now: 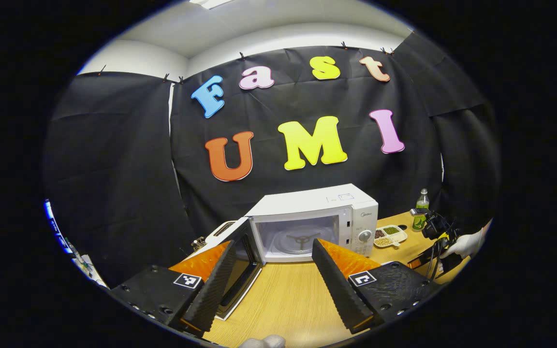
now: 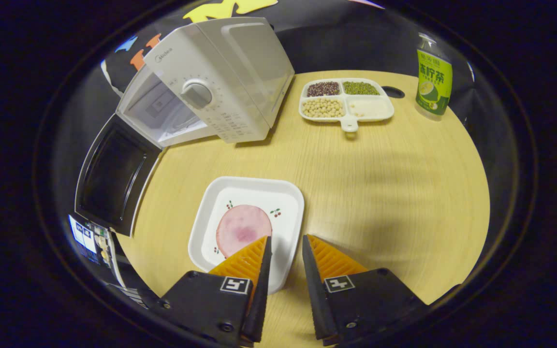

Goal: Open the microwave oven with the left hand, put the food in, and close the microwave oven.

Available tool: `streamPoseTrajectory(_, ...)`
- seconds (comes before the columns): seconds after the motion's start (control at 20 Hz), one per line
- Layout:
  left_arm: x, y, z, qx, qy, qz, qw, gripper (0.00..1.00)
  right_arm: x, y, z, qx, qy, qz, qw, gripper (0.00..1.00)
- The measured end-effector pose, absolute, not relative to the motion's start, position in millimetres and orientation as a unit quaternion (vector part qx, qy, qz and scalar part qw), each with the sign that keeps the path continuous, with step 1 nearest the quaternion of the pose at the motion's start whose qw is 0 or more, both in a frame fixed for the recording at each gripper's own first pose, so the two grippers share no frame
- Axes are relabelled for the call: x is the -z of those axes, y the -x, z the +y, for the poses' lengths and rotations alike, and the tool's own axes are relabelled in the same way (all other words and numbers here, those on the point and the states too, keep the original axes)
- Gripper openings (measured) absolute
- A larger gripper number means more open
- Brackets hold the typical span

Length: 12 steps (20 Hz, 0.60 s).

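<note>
left claw: fingers wide apart | right claw: fingers narrowly parted, gripping nothing

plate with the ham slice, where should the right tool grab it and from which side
Grip the white plate by its raised near rim, coming in from the table's front edge. The rim stands up thin enough to pinch, the right tool already straddles it, and the ham slice lies inward, clear.

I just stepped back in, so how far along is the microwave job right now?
Done: the microwave door hangs wide open, its inside bare. In hand: the right gripper is open, its fingers straddling the near rim of the white plate with the ham slice, which sits on the table. The left gripper is open, holding nothing. Left: lift the plate in, close the door.
</note>
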State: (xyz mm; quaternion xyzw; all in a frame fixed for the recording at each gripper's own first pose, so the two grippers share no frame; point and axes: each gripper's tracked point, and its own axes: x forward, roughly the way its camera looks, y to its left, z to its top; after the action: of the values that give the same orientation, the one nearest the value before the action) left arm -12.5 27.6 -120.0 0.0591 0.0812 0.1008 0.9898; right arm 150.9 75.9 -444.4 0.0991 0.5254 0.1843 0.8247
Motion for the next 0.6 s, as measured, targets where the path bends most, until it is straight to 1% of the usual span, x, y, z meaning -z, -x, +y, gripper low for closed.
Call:
streamPoseTrajectory(0.05,120,13,27,-0.105,-0.062,0.083,0.989,0.95,444,-149,75,-0.184,-0.103,0.533,0.819,0.27)
streamPoseTrajectory(0.1,122,15,28,-0.11,-0.067,0.088,0.988,0.95,448,-154,75,-0.182,-0.099,0.537,0.818,0.19)
streamPoseTrajectory(0.15,124,18,29,-0.116,-0.071,0.093,0.986,0.94,447,-152,73,-0.181,-0.096,0.542,0.815,0.17)
streamPoseTrajectory(0.2,125,21,30,-0.121,-0.074,0.095,0.985,0.95,448,-154,71,-0.18,-0.087,0.555,0.808,0.2)
streamPoseTrajectory(0.25,124,23,30,-0.126,-0.076,0.097,0.984,0.95,448,-154,69,-0.173,-0.09,0.563,0.803,0.17)
streamPoseTrajectory(0.3,123,26,30,-0.131,-0.077,0.098,0.984,0.94,448,-156,68,-0.166,-0.102,0.572,0.797,0.09)
streamPoseTrajectory(0.4,122,31,29,-0.141,-0.077,0.099,0.982,0.94,449,-156,68,-0.156,-0.128,0.594,0.779,0.04)
streamPoseTrajectory(0.55,127,39,27,-0.154,-0.074,0.105,0.98,0.94,449,-157,68,-0.162,-0.138,0.608,0.765,0.04)
streamPoseTrajectory(0.6,128,41,27,-0.158,-0.073,0.108,0.979,0.94,448,-157,69,-0.165,-0.149,0.611,0.76,0.0)
